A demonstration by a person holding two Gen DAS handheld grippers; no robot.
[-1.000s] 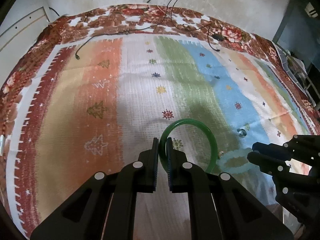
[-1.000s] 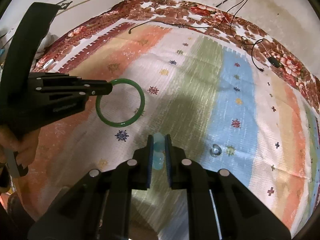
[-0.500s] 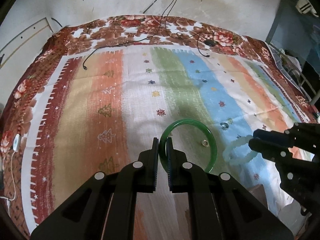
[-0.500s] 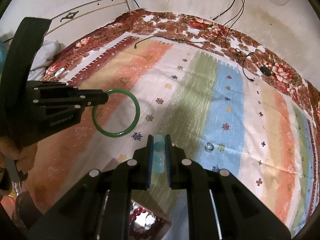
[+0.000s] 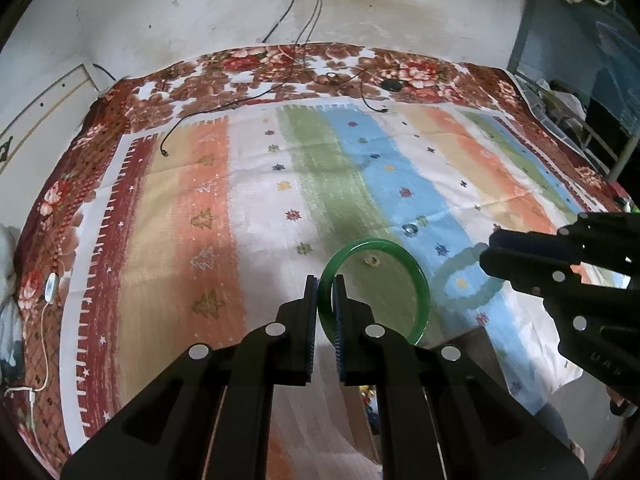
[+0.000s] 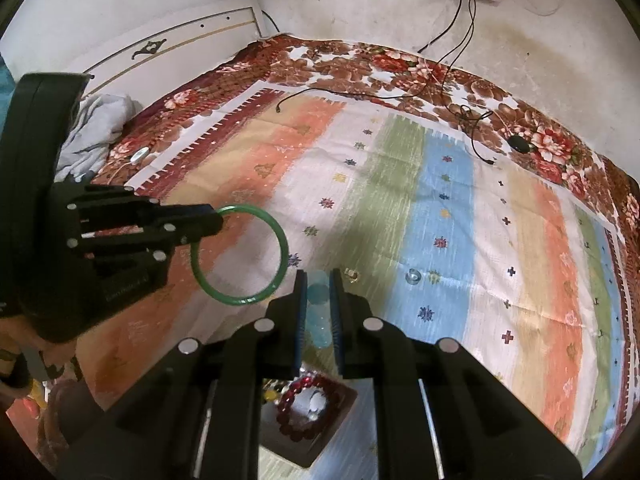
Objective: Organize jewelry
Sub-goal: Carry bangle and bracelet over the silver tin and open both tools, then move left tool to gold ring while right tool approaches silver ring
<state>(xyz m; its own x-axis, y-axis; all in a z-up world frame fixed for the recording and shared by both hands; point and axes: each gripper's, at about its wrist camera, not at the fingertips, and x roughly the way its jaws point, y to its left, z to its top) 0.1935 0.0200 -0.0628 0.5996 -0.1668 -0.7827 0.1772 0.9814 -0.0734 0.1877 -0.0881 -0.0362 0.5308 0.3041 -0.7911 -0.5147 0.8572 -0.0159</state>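
Note:
My left gripper (image 5: 325, 280) is shut on a green bangle (image 5: 416, 276) and holds it above the striped cloth; the bangle also shows in the right wrist view (image 6: 240, 301). My right gripper (image 6: 318, 276) is shut on a pale blue beaded bracelet (image 6: 318, 316), which shows at the right in the left wrist view (image 5: 466, 294). Below the right gripper sits a small box (image 6: 320, 440) holding a dark red beaded bracelet (image 6: 298, 398). A silver ring (image 6: 413, 277) and a small gold piece (image 6: 352, 276) lie on the cloth.
The bed is covered by a striped cloth (image 5: 200, 208) over a floral blanket (image 5: 248, 68). Black charger cables (image 6: 472, 120) trail from a wall socket across the far edge. A white cable and puck (image 5: 50, 286) lie at the left edge. Crumpled grey fabric (image 6: 96, 120) lies far left.
Both grippers have lifted and pulled back from the cloth with their bracelets. The box with the red bracelet has come further into the right wrist view.

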